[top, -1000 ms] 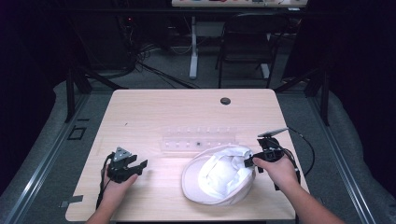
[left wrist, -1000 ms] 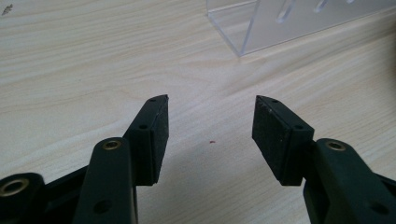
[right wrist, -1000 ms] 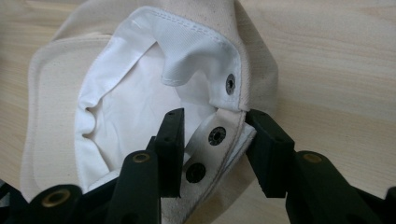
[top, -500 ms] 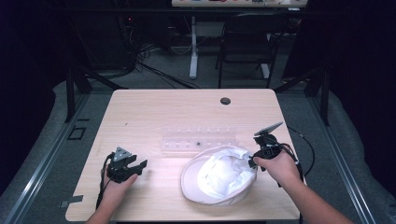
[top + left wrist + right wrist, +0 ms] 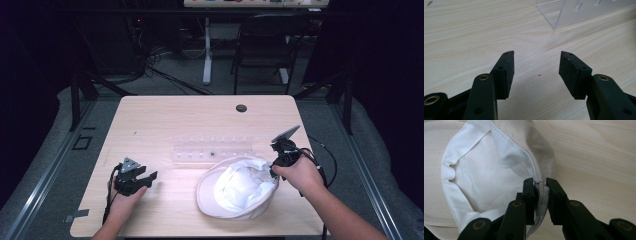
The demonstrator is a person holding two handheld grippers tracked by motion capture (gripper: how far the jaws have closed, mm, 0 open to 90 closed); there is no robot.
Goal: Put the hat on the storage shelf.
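- Right gripper: jaws have just been closing and now pinch the hat's rim.
- Hat lies upside down on the table, near its front edge.
- Left gripper: jaws apart, holding nothing, low over bare wood.

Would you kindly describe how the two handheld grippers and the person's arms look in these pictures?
Both the left gripper and the right gripper are matte black, each with two flat, blocky jaws joined by brass-coloured rivets. A grey three-cornered plate tops each body, and a black cable trails from each. The forearms are bare, with no sleeves, gloves or watch in sight.
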